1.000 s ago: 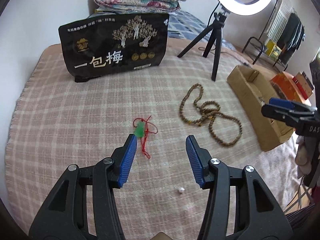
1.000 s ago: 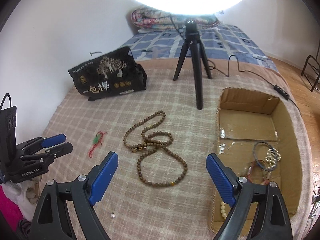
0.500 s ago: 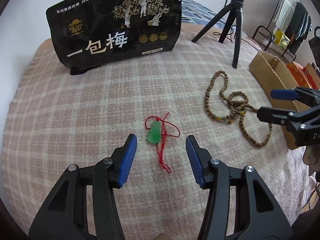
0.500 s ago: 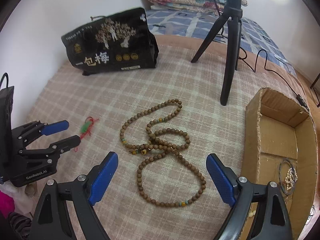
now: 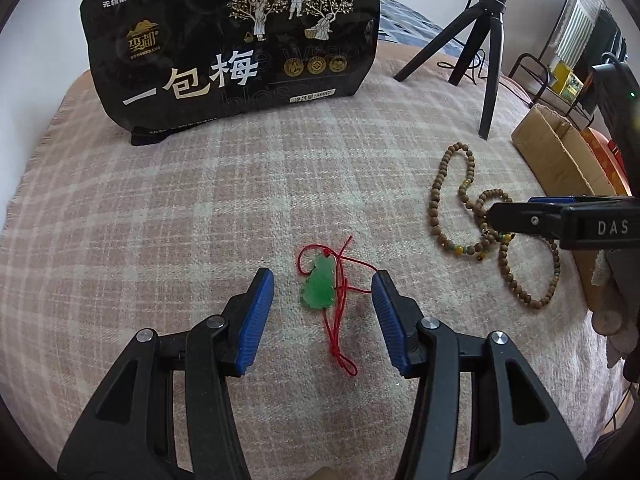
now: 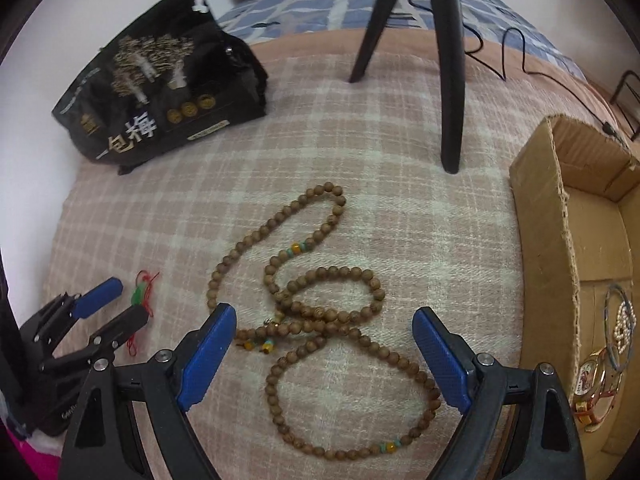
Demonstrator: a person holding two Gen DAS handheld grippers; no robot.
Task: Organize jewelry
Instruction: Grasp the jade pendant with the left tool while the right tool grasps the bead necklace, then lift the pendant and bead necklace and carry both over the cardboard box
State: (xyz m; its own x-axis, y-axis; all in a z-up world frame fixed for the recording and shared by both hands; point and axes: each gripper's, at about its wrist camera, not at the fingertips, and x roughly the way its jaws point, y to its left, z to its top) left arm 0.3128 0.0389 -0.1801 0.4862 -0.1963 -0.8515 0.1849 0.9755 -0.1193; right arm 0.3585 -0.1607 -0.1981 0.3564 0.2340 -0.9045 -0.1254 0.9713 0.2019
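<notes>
on the checked bed cover (image 5: 160, 208) my right gripper (image 6: 322, 344) hangs over the wooden bead necklace (image 6: 320, 312), fingers spread wide, holding nothing; cardboard box (image 6: 560, 240) off to its right; my left gripper (image 5: 322, 300) is the one nearer the green pendant (image 5: 319, 287), fingers wide apart and empty, pendant lying between the tips, long axis and red cord (image 5: 338, 336) running along the fingers; a second ago both grippers were further back, the pendant ahead of the left tips.

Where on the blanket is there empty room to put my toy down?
Bare blanket lies between the black bag and the green pendant, and between the bag and the tripod leg. It is crowded around the wooden bead necklace, where both open grippers, left and right, hover. The cardboard box already holds jewelry.
</notes>
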